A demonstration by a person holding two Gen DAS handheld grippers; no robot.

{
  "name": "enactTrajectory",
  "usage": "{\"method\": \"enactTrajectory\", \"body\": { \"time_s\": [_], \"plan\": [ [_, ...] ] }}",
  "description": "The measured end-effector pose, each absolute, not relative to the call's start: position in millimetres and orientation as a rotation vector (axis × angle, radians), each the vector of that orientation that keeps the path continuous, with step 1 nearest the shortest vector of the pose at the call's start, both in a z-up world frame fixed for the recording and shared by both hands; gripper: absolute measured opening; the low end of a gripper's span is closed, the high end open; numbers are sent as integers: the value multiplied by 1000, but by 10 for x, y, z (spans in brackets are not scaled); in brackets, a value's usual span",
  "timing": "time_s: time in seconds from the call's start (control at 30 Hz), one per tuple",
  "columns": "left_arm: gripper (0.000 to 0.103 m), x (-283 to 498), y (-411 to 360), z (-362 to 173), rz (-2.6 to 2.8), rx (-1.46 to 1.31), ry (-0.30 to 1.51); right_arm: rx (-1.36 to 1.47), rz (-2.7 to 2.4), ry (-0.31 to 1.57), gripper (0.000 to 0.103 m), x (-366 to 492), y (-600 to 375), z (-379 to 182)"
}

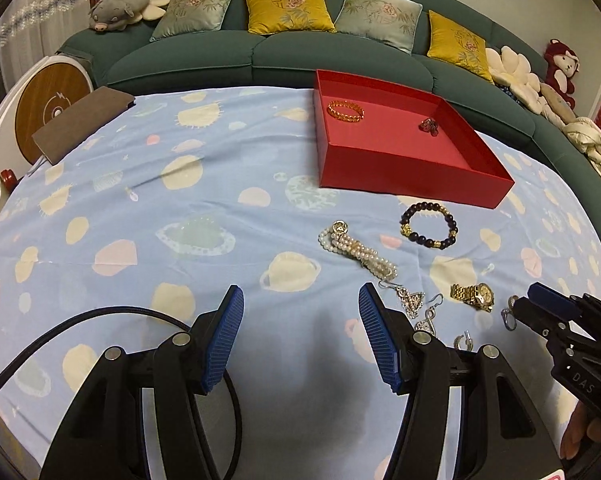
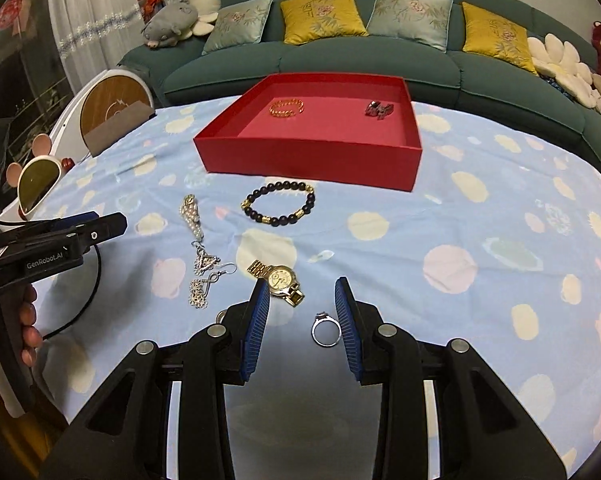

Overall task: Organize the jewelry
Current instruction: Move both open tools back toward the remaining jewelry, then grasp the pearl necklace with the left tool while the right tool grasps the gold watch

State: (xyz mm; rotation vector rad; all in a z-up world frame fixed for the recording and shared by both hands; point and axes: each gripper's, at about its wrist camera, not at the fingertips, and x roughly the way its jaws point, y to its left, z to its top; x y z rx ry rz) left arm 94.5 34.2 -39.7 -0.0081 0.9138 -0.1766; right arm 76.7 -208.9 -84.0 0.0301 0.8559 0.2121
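- hovering low over the pale blue spotted tablecloth, the right gripper has its blue ribbed pads spread apart and nothing between them.
- a small silver ring with a stone setting lies flat on the cloth just inside the right-hand pad, close to it; i cannot tell if it touches.
- that ring lies between the open pads, off-centre toward the right-hand one, and this is the relation the next move turns on: by my judgement a small sideways shift would centre it before closing.
- the ring has no long axis to speak of; its stone points away from the camera, toward the shallow red cardboard box.
- a gold metal wristwatch lies just ahead of the left-hand pad, its band running diagonally from far-left to near-right.
- the left gripper is also released and empty, hanging over bare cloth; a white pearl strand bracelet and silver filigree drop earrings lie ahead of it to its right.
- a dark bead bracelet with gold spacers rests on the cloth just in front of the box.
- inside the box sit an orange bead bracelet and a dark red piece, well apart.
- the right hand is plainly nearer the ring and the watch; most pieces are not yet boxed.
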Motion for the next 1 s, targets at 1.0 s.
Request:
{"method": "enactTrajectory", "body": {
  "time_s": [1.0],
  "plan": [
    [58, 1013, 299, -459, -211, -46, 936, 2, 270, 909, 27, 1083, -1938, -1100]
  ]
}}
